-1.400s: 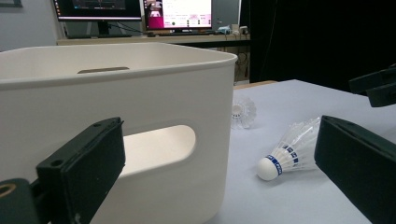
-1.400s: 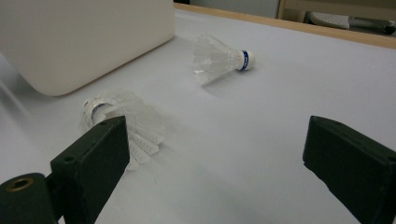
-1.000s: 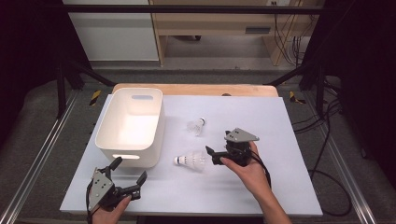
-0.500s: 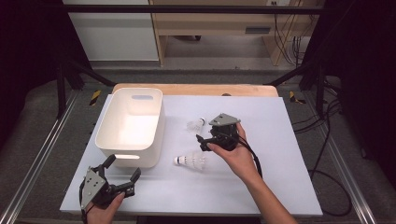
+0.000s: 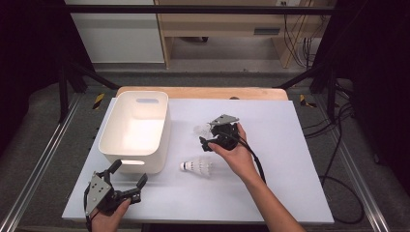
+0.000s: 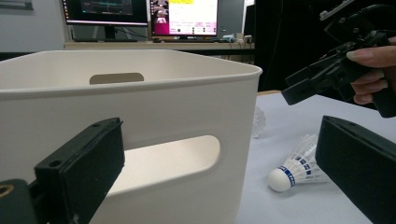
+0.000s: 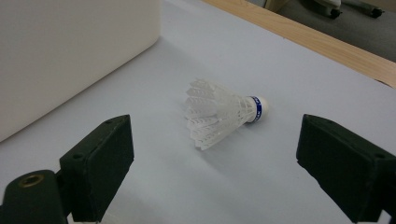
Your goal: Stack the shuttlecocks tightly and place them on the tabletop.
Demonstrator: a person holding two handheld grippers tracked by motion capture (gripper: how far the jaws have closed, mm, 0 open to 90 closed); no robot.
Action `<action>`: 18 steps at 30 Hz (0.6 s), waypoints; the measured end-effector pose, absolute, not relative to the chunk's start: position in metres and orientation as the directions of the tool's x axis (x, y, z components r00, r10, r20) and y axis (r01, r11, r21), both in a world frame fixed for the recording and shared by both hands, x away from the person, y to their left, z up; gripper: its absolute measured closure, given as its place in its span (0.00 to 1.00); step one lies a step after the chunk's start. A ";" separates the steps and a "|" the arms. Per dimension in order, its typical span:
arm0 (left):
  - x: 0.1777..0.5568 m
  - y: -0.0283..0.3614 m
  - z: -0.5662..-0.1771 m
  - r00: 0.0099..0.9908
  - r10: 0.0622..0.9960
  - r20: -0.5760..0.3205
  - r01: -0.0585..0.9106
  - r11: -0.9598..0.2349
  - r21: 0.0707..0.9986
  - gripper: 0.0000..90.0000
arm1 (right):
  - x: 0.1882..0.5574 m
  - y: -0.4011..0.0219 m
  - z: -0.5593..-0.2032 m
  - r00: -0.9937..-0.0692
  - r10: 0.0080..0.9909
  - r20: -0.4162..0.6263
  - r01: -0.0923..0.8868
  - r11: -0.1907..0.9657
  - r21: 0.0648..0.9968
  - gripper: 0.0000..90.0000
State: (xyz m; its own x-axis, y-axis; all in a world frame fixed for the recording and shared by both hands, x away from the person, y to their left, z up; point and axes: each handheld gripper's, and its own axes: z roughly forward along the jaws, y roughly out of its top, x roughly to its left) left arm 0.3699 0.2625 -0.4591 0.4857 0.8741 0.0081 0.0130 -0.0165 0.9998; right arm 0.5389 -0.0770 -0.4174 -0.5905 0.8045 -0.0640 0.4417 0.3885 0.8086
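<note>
White table (image 5: 300,145), right gripper (image 5: 207,143) now over far shuttlecock (image 7: 224,114), fingers wide, left gripper (image 5: 126,181) fingers wide, unmoved.

no legible text, shuttlecock band (image 7: 254,108) unreadable

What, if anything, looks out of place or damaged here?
Nothing stands out. Two shuttlecocks lie on their sides on the table, one near the bin, the other before the open right tongs.
</note>
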 end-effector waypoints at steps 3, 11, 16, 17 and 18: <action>0.370 0.262 -0.459 0.488 0.873 0.010 0.014 -0.020 1.000 0.02 | 0.542 -0.076 -0.420 -0.585 0.809 -0.059 0.449 0.384 0.807 0.14; 0.370 0.260 -0.460 0.496 0.868 0.010 0.019 -0.023 1.000 0.02 | 0.551 -0.076 -0.428 -0.576 0.817 -0.043 0.473 0.376 0.796 0.18; 0.370 0.259 -0.460 0.498 0.867 0.014 0.018 -0.026 0.999 0.02 | 0.552 -0.075 -0.432 -0.580 0.814 -0.037 0.487 0.384 0.784 0.19; 0.370 0.259 -0.460 0.498 0.867 0.013 0.019 -0.026 0.999 0.02 | 0.553 -0.075 -0.432 -0.581 0.813 -0.040 0.488 0.388 0.782 0.19; 0.370 0.259 -0.460 0.498 0.867 0.013 0.020 -0.027 0.999 0.02 | 0.553 -0.075 -0.433 -0.582 0.812 -0.040 0.488 0.388 0.782 0.19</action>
